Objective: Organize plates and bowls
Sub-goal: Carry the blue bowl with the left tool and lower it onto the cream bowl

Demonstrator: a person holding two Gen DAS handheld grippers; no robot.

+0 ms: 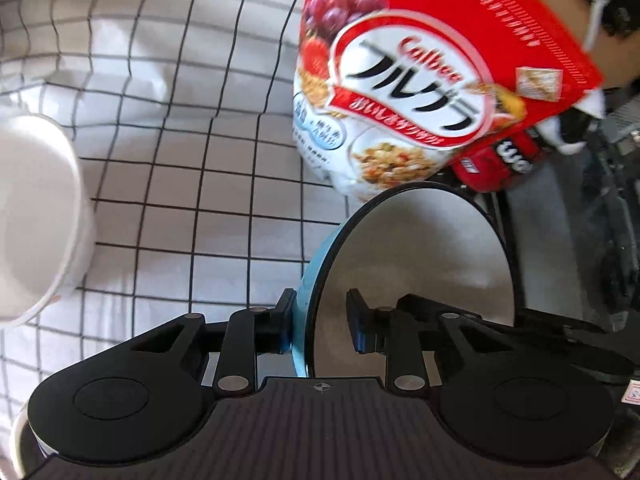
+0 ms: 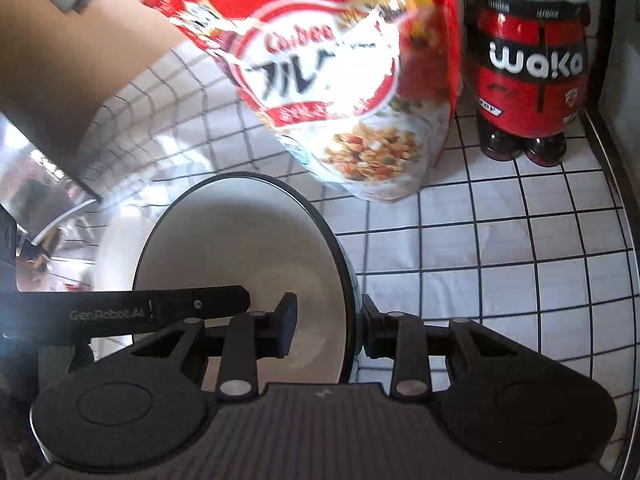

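A bowl (image 1: pixel 420 260) with a pale blue outside, a black rim and a white inside hangs tilted above the checked cloth. My left gripper (image 1: pixel 322 320) is shut on its left rim, one finger on the blue wall and one inside. In the right wrist view the same bowl (image 2: pixel 240 248) fills the lower middle, and my right gripper (image 2: pixel 328 324) is shut on its right rim. A black bar marked GenRobot.AI (image 2: pixel 160 308) reaches over the bowl's left side. A white bowl (image 1: pixel 36 216) stands at the left; in the right wrist view this white bowl (image 2: pixel 114 256) shows behind the held one.
A red and white cereal bag (image 1: pixel 400 80) (image 2: pixel 340 80) stands just beyond the held bowl. A dark bottle with a red label (image 2: pixel 532 68) (image 1: pixel 504 160) is to its right. A white cloth with black grid lines (image 1: pixel 180 160) (image 2: pixel 500 260) covers the table. A brown box (image 2: pixel 80 48) stands at the back left.
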